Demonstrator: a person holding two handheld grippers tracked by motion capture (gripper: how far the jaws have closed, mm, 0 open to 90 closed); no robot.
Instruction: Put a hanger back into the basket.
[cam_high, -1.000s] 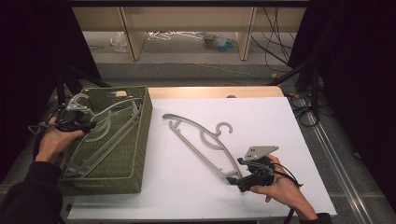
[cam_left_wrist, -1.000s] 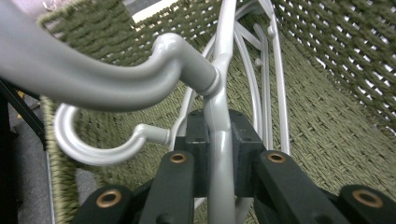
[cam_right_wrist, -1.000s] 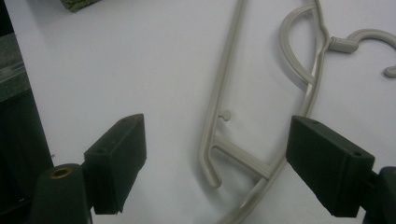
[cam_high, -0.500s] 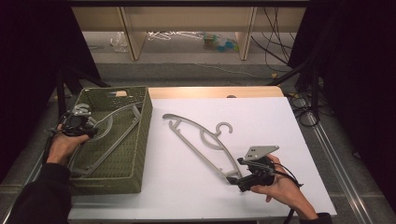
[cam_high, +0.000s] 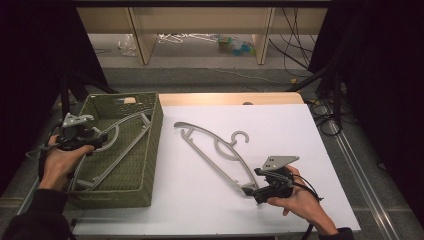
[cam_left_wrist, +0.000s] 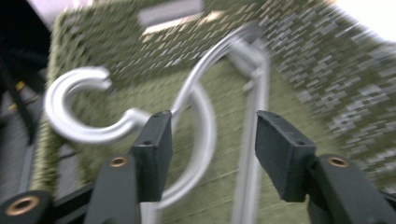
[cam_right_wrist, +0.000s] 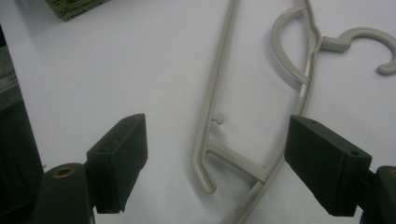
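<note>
Since the earlier frame: left gripper (cam_high: 95, 141) shifted a little along the left rim of the green basket (cam_high: 150, 150), jaws just opened, released from the grey hanger in the basket (cam_high: 117, 150), hook now lying loose beside the left jaw and no longer pinched. Right gripper (cam_high: 255, 187) unmoved at lower right. Hanger in the basket at left of frame, long axis running from lower left to upper right, hook (cam_left_wrist: 77, 109) toward the left wall. Second grey hanger (cam_high: 215, 150) flat on the white table (cam_high: 300, 130) at centre, long axis from upper left to lower right, hook toward the upper right. Right jaws spread wide, straddling the lower end of that hanger (cam_right_wrist: 219, 158), pads clear of it, grasping nothing.
</note>
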